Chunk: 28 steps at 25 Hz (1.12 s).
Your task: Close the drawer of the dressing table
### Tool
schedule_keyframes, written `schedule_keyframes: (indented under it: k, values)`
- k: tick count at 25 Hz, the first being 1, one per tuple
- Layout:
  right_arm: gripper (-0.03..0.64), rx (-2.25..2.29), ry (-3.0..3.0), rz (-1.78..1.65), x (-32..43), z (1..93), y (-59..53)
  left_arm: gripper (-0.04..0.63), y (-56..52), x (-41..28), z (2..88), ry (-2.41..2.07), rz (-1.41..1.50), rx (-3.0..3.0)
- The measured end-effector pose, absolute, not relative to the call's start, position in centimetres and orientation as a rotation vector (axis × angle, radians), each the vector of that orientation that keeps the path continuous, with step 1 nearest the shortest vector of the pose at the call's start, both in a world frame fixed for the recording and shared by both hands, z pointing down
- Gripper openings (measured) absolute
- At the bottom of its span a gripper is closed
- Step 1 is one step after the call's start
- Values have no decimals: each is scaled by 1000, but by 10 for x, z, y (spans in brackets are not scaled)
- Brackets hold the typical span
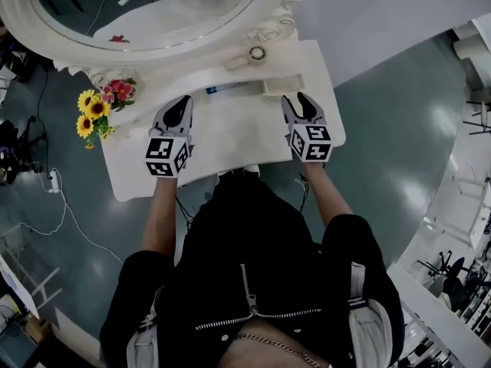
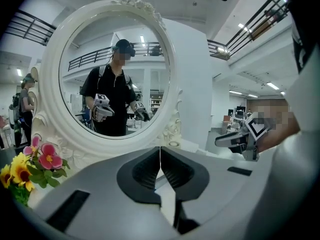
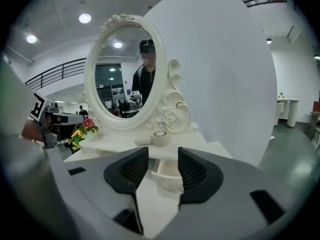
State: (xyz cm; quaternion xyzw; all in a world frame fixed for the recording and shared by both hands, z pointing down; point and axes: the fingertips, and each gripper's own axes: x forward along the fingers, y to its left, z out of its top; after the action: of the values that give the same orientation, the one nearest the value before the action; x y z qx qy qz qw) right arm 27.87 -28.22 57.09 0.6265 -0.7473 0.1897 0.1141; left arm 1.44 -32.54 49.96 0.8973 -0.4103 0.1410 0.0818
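Drawer (image 3: 168, 178) sits pulled out under the mirror (image 1: 153, 6) base, back right of the dressing table (image 1: 230, 140) top, just ahead of the right gripper (image 1: 298, 103). Right jaws are apart, drawer front in the gap, pads not touching it. Left gripper (image 1: 178, 107) jaws are together, nothing between them.

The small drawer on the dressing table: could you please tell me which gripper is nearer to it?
Right. The right gripper hovers open just in front of the drawer; the left gripper is farther off, to its left.
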Motion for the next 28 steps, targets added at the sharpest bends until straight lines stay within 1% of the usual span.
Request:
schedule_keyframes:
  k: [9,19,28]
  values:
    - [189,1779,-2033,741,300,658,-272,21,-324,9,510,-1239,470,2646]
    - [187,1718,-1940,893,312,716,-287,21,-323,-19,514,-1335,490,2574]
    - [130,1685,-1906,968,311,734,-298,21,-322,-39,519,-1399,493,2513]
